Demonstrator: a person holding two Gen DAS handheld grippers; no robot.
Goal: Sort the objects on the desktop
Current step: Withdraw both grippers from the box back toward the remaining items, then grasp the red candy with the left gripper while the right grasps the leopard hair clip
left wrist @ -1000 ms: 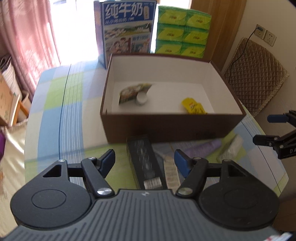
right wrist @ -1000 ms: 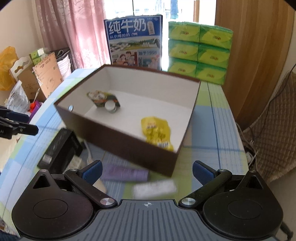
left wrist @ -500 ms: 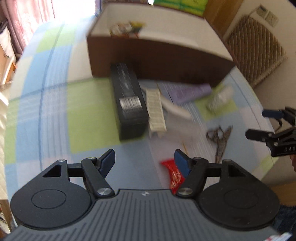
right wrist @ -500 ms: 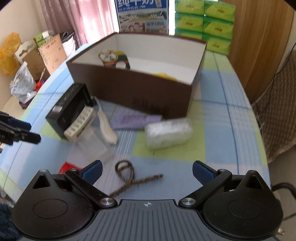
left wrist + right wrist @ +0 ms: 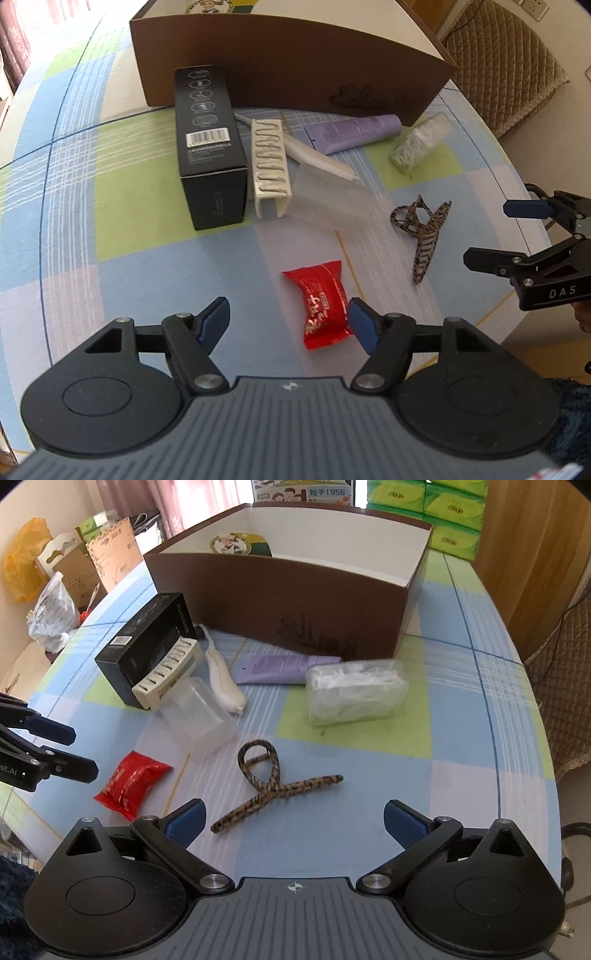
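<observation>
1. Hovering spread wide, the left hand-held gripper [image 5: 288, 319] holds nothing; a red candy wrapper [image 5: 322, 302] lies on the tabletop [image 5: 74, 184] beside its right finger.
2. Right hand-held gripper [image 5: 293, 818], equally spread and empty, sits near the leopard-print hair clip [image 5: 271, 784], reading "DAS" in the left view.
3. Brown box [image 5: 280, 594] behind.

A lived-in home room, with a table used for sorting.

Beyond the claw lie a checked blue-and-green tablecloth [image 5: 461, 709], pink curtains [image 5: 122, 494], stacked green tissue packs [image 5: 439, 506] and, to the right, a quilted beige chair cushion [image 5: 506, 70].
</observation>
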